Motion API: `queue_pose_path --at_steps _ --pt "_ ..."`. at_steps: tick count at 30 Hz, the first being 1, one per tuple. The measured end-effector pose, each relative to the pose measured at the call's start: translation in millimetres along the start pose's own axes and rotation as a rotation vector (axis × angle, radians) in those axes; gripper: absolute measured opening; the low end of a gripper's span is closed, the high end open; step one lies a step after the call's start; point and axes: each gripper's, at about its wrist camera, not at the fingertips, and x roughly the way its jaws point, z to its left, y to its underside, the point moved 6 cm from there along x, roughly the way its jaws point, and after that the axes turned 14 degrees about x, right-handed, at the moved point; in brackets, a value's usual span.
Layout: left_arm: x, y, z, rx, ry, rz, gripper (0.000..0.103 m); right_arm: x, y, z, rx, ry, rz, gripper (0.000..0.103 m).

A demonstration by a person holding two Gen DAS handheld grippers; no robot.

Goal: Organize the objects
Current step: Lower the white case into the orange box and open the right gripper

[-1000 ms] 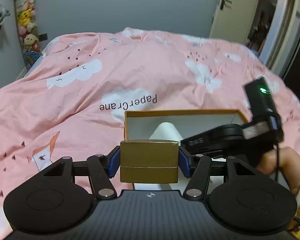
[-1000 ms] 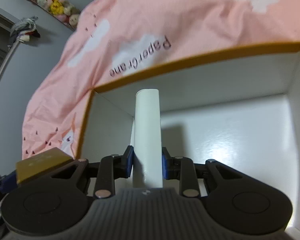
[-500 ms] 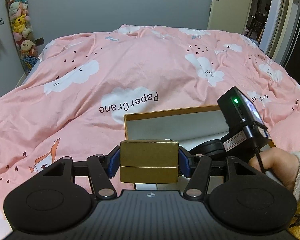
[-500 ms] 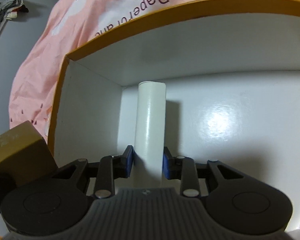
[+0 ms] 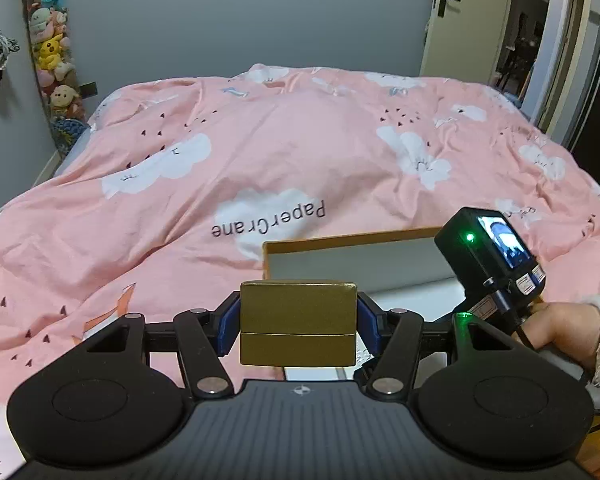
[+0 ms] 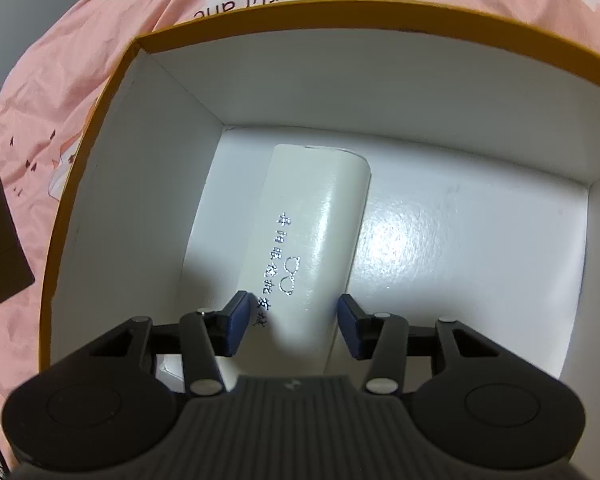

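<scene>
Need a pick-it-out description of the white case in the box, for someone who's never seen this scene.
Start at the pink cloud-print duvet; on it sits an open box with an orange rim and white inside. On the box floor, toward its left wall, lies the white case, between the open fingers of the right claw. It is a glossy rounded oblong with silver print and a glasses icon, the only item in the box.

The right tongs point(image 6: 292, 326) have opened, leaving the white case point(image 6: 314, 236) flat in the box point(image 6: 380, 80).
</scene>
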Motion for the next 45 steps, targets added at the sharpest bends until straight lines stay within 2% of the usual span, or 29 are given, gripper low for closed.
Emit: queue_pose_path --at_steps 6,11,17,21,25,27,34,40,43,45 --pt "-6.5 1.0 10.9 -0.013 -0.025 0.024 0.067 4.0 -2.0 8.1 0.044 -0.030 -0.015 0.039" --pt "-5.4 4.6 20.4 -0.021 -0.035 0.062 0.067 8.2 -4.9 16.9 0.117 -0.058 -0.041 0.035" --pt "1.6 10.7 26.0 -0.034 -0.043 0.081 0.067 18.9 -2.7 25.4 0.162 -0.140 -0.029 0.030" --pt "3.7 12.3 24.6 -0.028 -0.045 0.082 0.067 13.9 3.1 25.9 0.123 -0.142 -0.020 0.026" --pt "3.0 13.5 25.0 -0.031 -0.040 0.078 0.067 1.2 18.3 28.1 0.010 -0.118 0.022 0.029" --pt "2.5 14.0 25.1 -0.033 -0.038 0.077 0.067 0.4 28.3 29.6 -0.050 -0.094 0.065 0.039" --pt "-3.9 20.3 27.9 -0.071 -0.018 0.055 0.067 11.6 53.3 32.2 -0.198 -0.002 0.169 0.039" --pt "-8.9 20.9 28.8 -0.082 -0.008 0.033 0.067 21.4 60.4 43.4 -0.267 0.022 0.207 0.025" --pt "-10.2 21.4 29.6 -0.089 -0.004 0.026 0.067 22.9 59.1 45.3 -0.270 0.042 0.165 0.017" --pt "-11.9 20.8 28.9 -0.087 0.005 0.017 0.067 21.2 58.7 45.5 -0.272 0.049 0.136 0.016"
